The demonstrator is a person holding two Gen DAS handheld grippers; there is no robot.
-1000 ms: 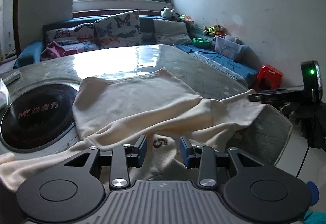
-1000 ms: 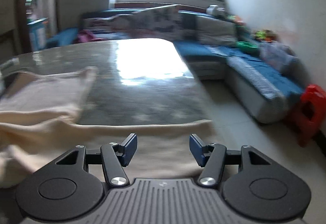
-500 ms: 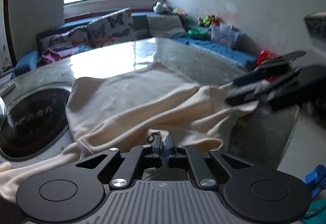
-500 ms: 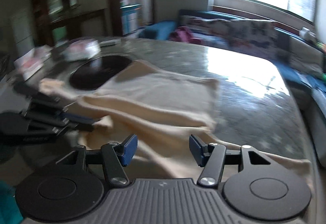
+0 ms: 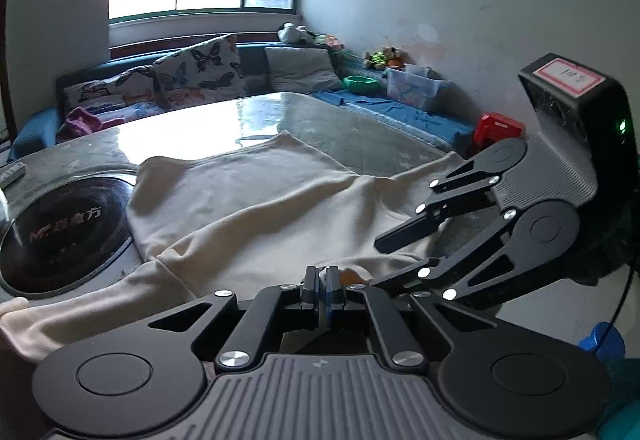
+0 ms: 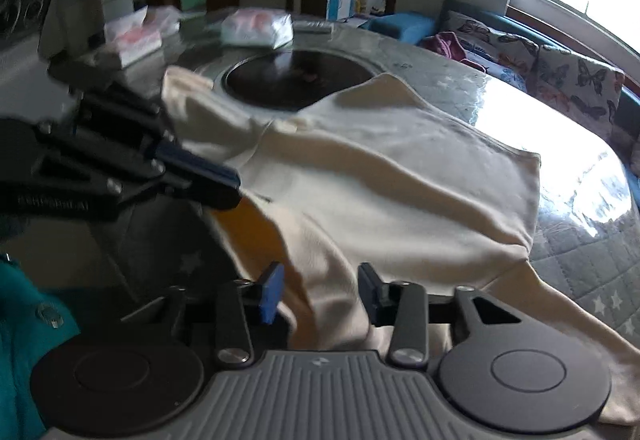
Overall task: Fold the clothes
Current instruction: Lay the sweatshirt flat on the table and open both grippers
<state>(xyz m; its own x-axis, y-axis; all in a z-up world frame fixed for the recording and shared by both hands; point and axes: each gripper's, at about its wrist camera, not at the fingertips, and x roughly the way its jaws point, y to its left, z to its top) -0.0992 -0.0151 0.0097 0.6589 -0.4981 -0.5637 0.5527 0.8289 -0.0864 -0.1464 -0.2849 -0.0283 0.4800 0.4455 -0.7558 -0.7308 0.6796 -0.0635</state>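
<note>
Left claw (image 5: 322, 282) pinched on cream garment (image 5: 256, 200) hem | right claw (image 6: 318, 290) wide, straddling the edge | risk — cloth slips off bench (image 5: 360, 128) if tugged

left gripper (image 5: 322, 290): was open 1 s ago, now pinched on cream garment (image 5: 256, 200) hem | right gripper (image 6: 318, 294): swung from sofa side toward 10 o'clock, jaws apart over cloth edge | hem lifted

Your left gripper (image 5: 322, 282) has its jaws pressed together, pinching cloth at the near edge. Your right gripper (image 6: 318, 290) sits close on its right side, angled across toward it, jaws spread wide with fabric lying between the fingers (image 6: 270, 290), not clamped.
</note>
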